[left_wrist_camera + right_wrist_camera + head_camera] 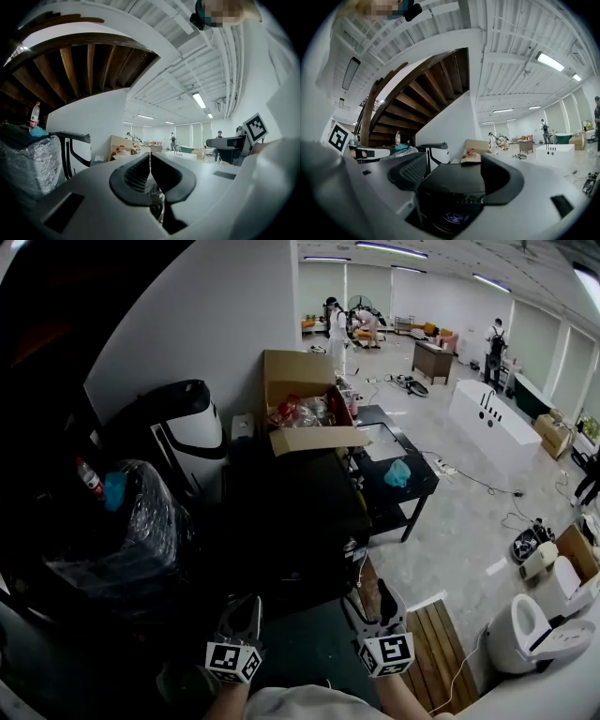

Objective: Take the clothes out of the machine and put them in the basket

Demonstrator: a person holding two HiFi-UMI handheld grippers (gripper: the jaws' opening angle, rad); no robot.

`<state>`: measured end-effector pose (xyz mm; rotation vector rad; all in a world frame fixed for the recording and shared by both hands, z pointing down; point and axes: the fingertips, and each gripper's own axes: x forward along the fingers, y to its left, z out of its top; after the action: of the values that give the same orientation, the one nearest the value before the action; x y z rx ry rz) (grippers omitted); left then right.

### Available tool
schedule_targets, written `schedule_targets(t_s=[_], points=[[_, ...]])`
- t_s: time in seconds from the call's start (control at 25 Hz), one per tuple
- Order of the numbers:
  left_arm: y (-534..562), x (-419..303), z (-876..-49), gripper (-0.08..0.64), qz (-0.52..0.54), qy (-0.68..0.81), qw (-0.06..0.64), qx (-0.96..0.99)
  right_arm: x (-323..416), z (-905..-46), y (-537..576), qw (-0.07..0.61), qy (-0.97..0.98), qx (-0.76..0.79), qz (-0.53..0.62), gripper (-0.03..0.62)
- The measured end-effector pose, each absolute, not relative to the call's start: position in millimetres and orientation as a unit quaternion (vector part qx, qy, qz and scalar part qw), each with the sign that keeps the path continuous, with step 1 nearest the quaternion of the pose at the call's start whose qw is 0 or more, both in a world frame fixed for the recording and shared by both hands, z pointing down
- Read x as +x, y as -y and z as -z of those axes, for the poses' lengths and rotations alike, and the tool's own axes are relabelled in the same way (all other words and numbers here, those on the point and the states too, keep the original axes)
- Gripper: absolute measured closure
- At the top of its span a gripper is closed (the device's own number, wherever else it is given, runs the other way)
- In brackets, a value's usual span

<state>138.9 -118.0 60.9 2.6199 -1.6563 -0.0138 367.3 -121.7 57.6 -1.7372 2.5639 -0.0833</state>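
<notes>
A black machine (291,512) stands in front of me; in the right gripper view the black machine (454,185) fills the gap between the jaws, with a dim round window (452,218) low down. No clothes and no basket show in any view. My left gripper (249,604) is at the bottom of the head view, its jaws shut tip to tip with nothing between them (150,157). Beside it, my right gripper (373,594) is open and empty (455,172). Both point level toward the machine.
An open cardboard box (305,409) full of items sits behind the machine. To the left are a white appliance (192,427) and a plastic-wrapped bundle (122,531) with a bottle (89,476). A black low table (394,470), wooden slats (441,652) and a white toilet (530,634) lie right.
</notes>
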Motion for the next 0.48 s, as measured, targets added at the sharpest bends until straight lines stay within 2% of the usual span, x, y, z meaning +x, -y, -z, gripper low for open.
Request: schedule_targets(t_s=[0.12,0.24,0.48], points=[[117,139,-62,0.537,0.004,0.545,0.024,0.838,367,-59,127,0.025,-0.836,-0.548,0.030,0.151],[115,141,-62,0.537,0.002,0.551,0.024,0.834,368,-61,130,0.021,-0.841,-0.539,0.030,0.092],[119,136,-61,0.537,0.002,0.562,0.020,0.827,362,-65,142,0.014,-0.851,-0.523,0.036,0.080]])
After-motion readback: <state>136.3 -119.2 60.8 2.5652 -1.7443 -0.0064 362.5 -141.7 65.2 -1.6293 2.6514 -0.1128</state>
